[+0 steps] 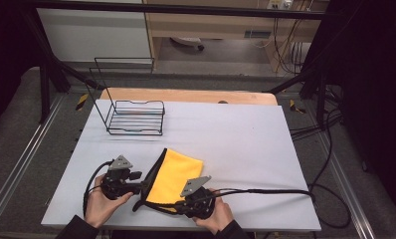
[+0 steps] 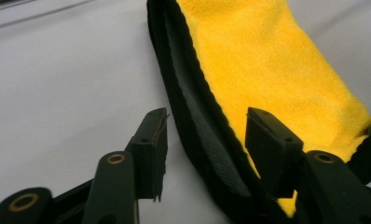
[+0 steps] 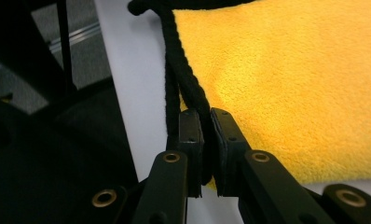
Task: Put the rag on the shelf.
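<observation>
The yellow pouch [image 1: 175, 175] lies flat on the white worktop [image 1: 246, 144], at the near edge, with both hands on it. It looks like soft, fleecy cloth edged with a black band and a black drawstring cord [image 3: 186, 88]: probably light, limp and prone to sag or bunch when lifted, with nothing about it fragile. Its nap should give the pads good friction. The cord and the black rim look like the best places to take hold, since flat cloth is harder to pinch off the worktop.

At the pouch's near right corner, the right gripper [image 3: 206, 128] has its fingers [image 3: 191, 140] pressed together on the doubled cord, the yellow cloth just beyond them.

At the pouch's left edge, the left gripper [image 2: 206, 135] stands about half open. Its fingers [image 2: 151, 149] straddle the black rim [image 2: 193, 121], one over bare worktop, the other over the yellow cloth; the pads do not press on it, so nothing is held there.

Well beyond the pouch, toward the far left of the worktop, stands a black wire rack [image 1: 136, 118], apart from everything.
</observation>
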Motion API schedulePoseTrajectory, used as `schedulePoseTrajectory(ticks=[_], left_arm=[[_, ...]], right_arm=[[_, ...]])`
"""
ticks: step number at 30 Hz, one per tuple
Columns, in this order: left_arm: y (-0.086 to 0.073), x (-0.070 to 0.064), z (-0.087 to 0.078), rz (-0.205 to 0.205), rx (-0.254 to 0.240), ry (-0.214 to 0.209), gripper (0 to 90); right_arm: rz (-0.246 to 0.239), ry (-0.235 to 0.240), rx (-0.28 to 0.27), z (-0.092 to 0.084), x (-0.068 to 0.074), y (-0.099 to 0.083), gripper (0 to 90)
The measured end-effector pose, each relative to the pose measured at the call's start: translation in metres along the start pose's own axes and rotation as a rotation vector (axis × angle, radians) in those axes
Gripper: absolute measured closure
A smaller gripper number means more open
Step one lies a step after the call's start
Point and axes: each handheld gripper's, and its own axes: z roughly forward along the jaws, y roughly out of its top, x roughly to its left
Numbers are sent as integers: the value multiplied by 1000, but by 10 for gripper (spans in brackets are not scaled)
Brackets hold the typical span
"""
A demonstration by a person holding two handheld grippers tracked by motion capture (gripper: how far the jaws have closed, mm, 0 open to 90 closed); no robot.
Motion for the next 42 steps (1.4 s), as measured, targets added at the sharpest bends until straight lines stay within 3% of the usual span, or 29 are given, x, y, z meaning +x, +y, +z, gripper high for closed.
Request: schedulePoseTrajectory(ticks=[3,6,8,11,13,15,16,17,20,23,24,25,26,28,31,33,39,42], left_arm=[[-2,-6,8,9,39,-12,465],[-4,-14,15,29,79,-20,459],[-4,-17,19,40,98,-20,461],[-6,-18,23,42,124,-30,509],[-7,-18,24,32,126,-33,532],[-7,-18,24,19,127,-33,560],[-7,-18,24,15,129,-31,591],[-8,-18,24,10,128,-30,591],[-8,-20,24,4,125,-22,649],[-9,-21,24,-2,124,-19,668],[-9,-22,23,-6,123,-18,686],[-9,-23,24,-15,119,-16,686],[-10,-23,23,-20,118,-12,699],[-10,-25,22,-13,123,-1,709],[-13,-29,20,-19,110,27,713],[-14,-32,18,-29,114,28,716],[-16,-34,16,-44,105,36,708],[-16,-31,14,-38,95,26,663]], right_arm=[[-27,-3,29,-9,-2,-5,832],[-9,1,20,-14,-5,-7,784],[20,15,-10,-19,-6,-8,693],[33,-36,-76,-32,-9,-6,564],[91,-77,-133,-39,-16,-7,485],[167,-167,-122,-40,-25,-10,458],[241,-227,-96,-31,-35,-14,428],[241,-227,-96,-31,-35,-14,428],[296,-274,-72,-10,-43,-16,434],[325,-267,-67,-3,-46,-17,474],[327,-242,-85,-1,-47,-16,598],[327,-242,-85,-1,-47,-16,598],[331,-233,-105,1,-46,-15,708],[316,-218,-116,1,-47,-14,783],[297,-195,-118,2,-52,-11,804],[249,-185,-131,4,-58,-6,808],[184,-181,-134,8,-66,-1,800],[174,-185,-123,7,-67,-1,726]])
